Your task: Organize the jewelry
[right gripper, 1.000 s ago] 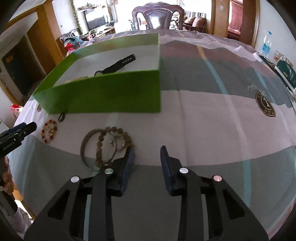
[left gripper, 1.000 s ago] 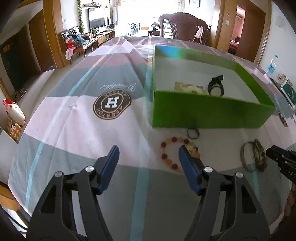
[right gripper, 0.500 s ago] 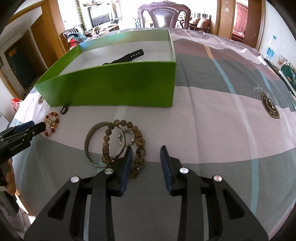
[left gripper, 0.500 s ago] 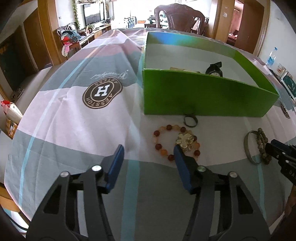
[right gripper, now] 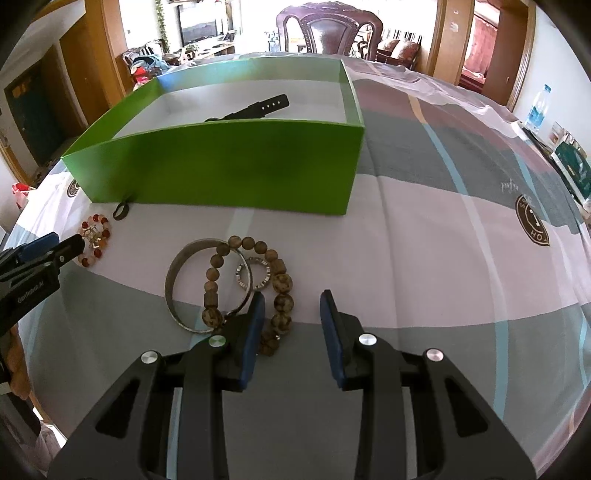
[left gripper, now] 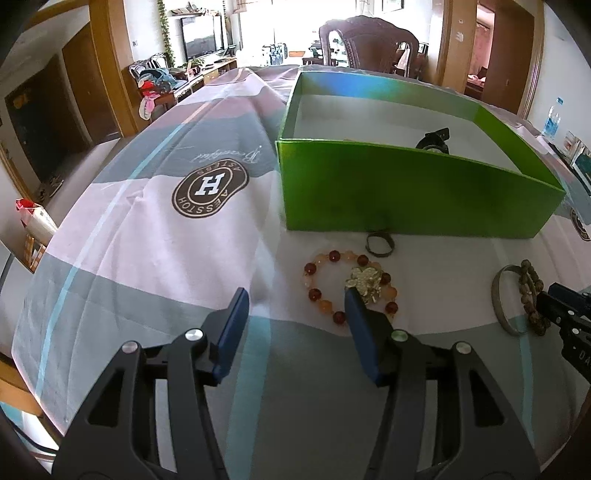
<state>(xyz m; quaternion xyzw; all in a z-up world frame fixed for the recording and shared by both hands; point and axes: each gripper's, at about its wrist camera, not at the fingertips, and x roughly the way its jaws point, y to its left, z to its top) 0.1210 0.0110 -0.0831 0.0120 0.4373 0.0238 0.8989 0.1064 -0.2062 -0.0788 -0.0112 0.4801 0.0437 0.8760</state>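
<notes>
A green box [left gripper: 406, 192] stands on the striped cloth with a black watch [left gripper: 434, 142] inside. In front of it lie a small dark ring [left gripper: 379, 243] and a red-and-orange bead bracelet [left gripper: 332, 288] with a gold charm. My left gripper [left gripper: 295, 293] is open over bare cloth, its right fingertip beside the charm. Further right lie a metal bangle [right gripper: 177, 269], a brown bead bracelet [right gripper: 282, 284] and a small silver ring [right gripper: 255, 273]. My right gripper [right gripper: 291, 295] is open with nothing between its fingers, and its left finger overlaps the brown beads.
The box wall [right gripper: 229, 170] rises just behind the jewelry. A wooden chair [right gripper: 325, 33] stands at the table's far end. A water bottle [right gripper: 537, 107] and small boxes sit at the right edge. The left gripper [right gripper: 55, 243] shows at the far left of the right wrist view.
The left gripper's jaws have narrowed, and its right fingertip now sits closer to the bracelet's gold charm. The right gripper has tilted slightly and kept its opening.
</notes>
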